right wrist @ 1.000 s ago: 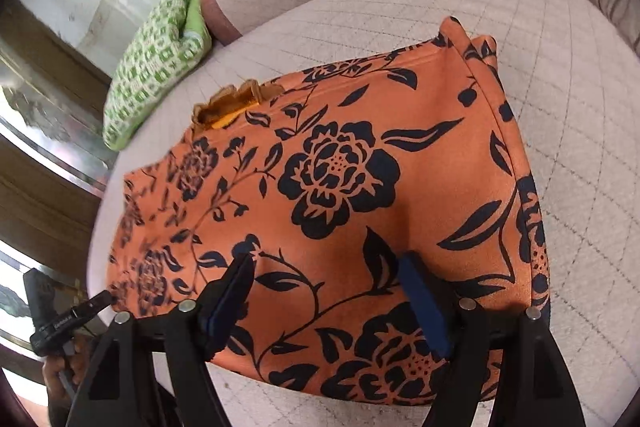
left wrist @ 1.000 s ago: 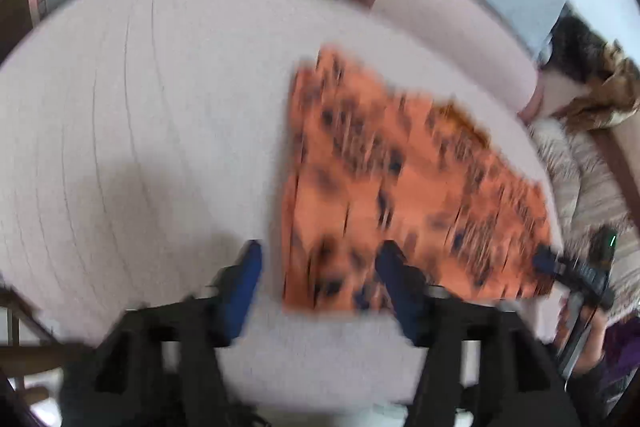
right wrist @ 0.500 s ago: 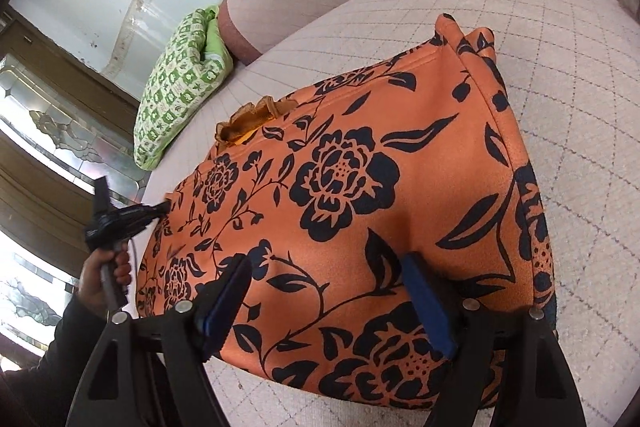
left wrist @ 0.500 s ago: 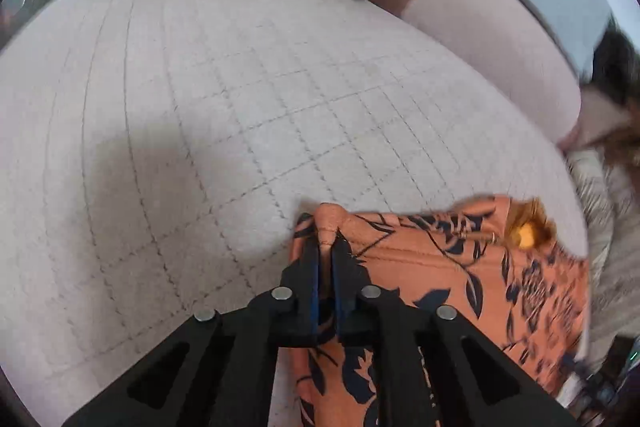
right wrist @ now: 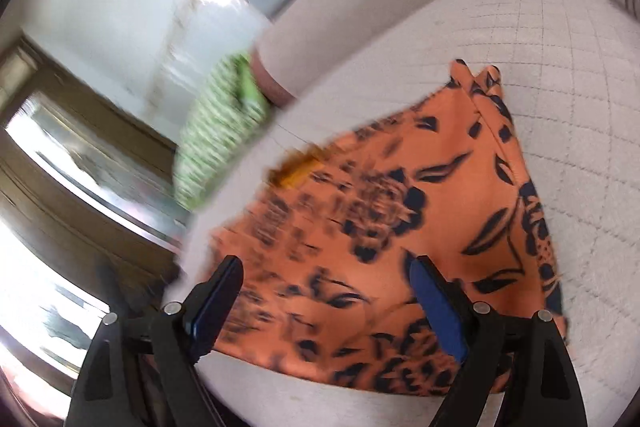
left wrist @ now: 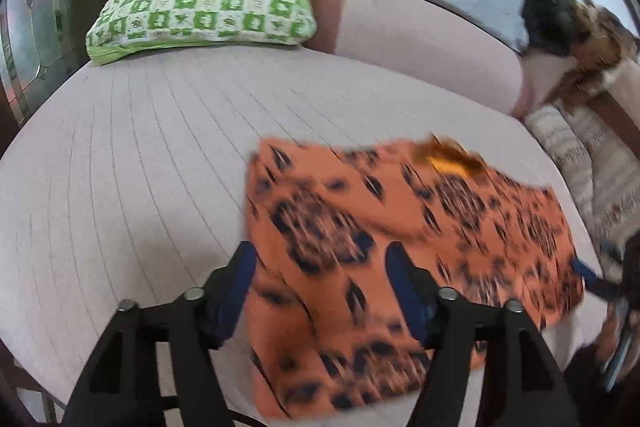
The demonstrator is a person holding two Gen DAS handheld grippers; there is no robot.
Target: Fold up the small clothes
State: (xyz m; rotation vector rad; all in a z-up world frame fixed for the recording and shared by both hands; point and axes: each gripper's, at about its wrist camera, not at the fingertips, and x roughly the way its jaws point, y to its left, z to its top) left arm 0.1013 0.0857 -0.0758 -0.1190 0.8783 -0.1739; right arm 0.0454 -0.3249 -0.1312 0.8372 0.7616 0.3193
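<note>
Lying flat, orange floral garment (left wrist: 404, 227) between green pillow (left wrist: 204, 3) and both gaping, empty hand-held grippers.

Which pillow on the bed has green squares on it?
The green-and-white checkered pillow at the bed's far left corner. The pale striped pillow on the right side has no green; it is beige with faint lines.

Orange floral garment (left wrist: 400, 227) motion-blurred; green pillow (right wrist: 216, 139) smeared.

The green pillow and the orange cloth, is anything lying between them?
Nothing: in the left wrist view only bare quilted bed cover lies between green pillow and orange cloth.
</note>
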